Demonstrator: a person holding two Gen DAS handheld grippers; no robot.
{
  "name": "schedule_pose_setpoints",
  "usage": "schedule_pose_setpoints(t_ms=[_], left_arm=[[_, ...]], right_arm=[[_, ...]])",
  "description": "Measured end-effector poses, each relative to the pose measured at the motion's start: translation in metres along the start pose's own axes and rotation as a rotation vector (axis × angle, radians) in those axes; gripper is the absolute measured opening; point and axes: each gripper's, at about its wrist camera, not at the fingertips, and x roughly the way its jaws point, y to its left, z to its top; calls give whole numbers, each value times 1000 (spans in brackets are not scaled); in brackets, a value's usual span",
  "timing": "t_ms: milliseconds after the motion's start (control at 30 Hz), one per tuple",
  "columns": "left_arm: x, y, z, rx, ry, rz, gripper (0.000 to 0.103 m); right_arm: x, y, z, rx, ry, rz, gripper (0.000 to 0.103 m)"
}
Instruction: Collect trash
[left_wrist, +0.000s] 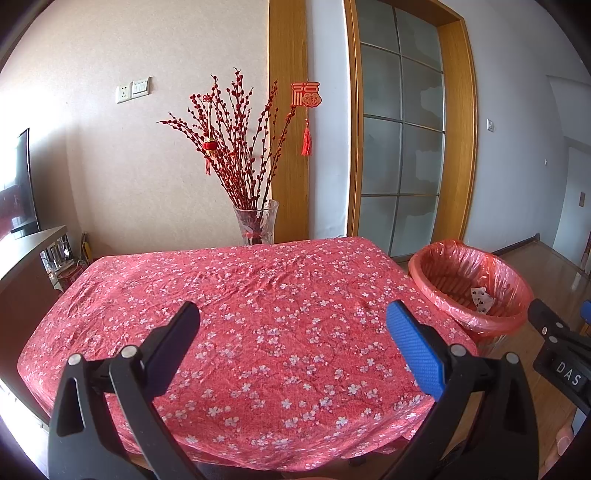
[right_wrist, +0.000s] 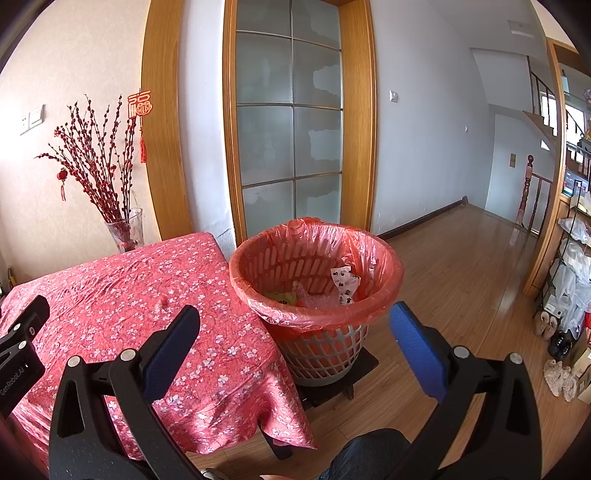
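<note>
- Left gripper (left_wrist: 291, 332), right gripper (right_wrist: 295, 334): fingers apart, holding nothing.
- Wrappers (right_wrist: 345, 284) in lined wastebasket (right_wrist: 384, 295), centre frame.
- Tablecloth (left_wrist: 240, 295) bare; collection likely finished, nothing left to grab.

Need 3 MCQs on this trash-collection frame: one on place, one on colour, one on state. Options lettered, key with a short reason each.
1. Where does the waste basket stand relative to the table?
A. On the tabletop
B. On the floor by the table's right side
C. Under the table

2. What colour is the bin liner?
A. Black
B. Blue
C. Red-orange

3. What state are the left gripper and right gripper in?
A. Both open, holding nothing
B. Both shut on trash
C. Left shut on a wrapper, right open

Key:
1 B: the right wrist view shows the basket on a low dark stand on the wood floor, beside the hanging tablecloth.
2 C: translucent red-orange plastic is folded over the rim.
3 A: in each view the fingers stand wide apart with nothing between them.
</note>
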Motion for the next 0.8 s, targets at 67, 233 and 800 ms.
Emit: schedule_pose_setpoints(t_ms=[67, 233, 800], left_arm=[[0, 0, 0, 0, 0, 0, 99], [0, 0, 0, -1, 0, 0, 99], [2, 0, -3, -3, 10, -3, 99]], right_arm=[[0, 0, 0, 0, 0, 0, 101], [0, 0, -2, -1, 2, 1, 101], [1, 0, -4, -2, 5, 5, 101]])
